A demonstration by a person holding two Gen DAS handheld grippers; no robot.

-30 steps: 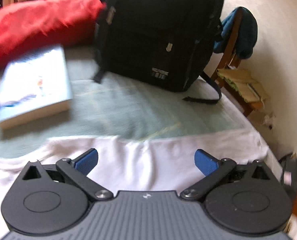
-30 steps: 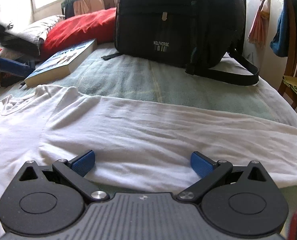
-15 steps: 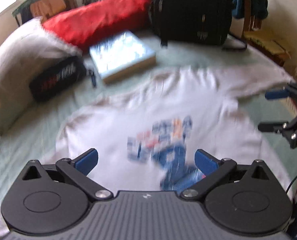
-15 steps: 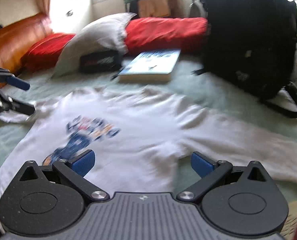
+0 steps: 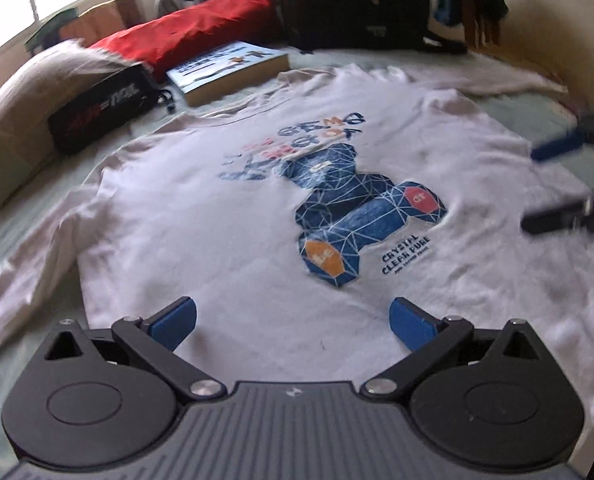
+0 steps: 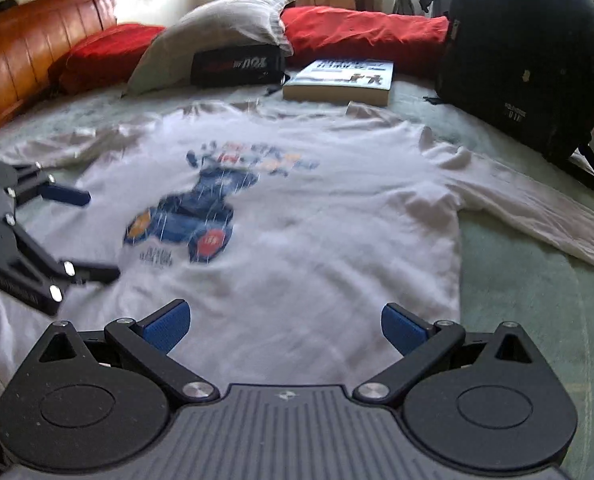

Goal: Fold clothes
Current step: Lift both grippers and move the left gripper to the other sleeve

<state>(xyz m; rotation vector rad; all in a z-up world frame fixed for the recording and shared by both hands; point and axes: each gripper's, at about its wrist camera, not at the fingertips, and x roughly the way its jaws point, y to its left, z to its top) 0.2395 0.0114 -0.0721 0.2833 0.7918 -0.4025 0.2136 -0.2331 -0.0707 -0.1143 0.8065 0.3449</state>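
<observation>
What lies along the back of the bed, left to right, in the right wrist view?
Red cushion → grey pillow → black pouch → book → backpack.

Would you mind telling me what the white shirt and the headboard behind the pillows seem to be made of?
The white shirt looks like soft matte knit, probably cotton: it wrinkles and drapes flat on the bed. The headboard looks like glossy varnished wood or padded leatherette; its panels shine, but I cannot tell which.
</observation>
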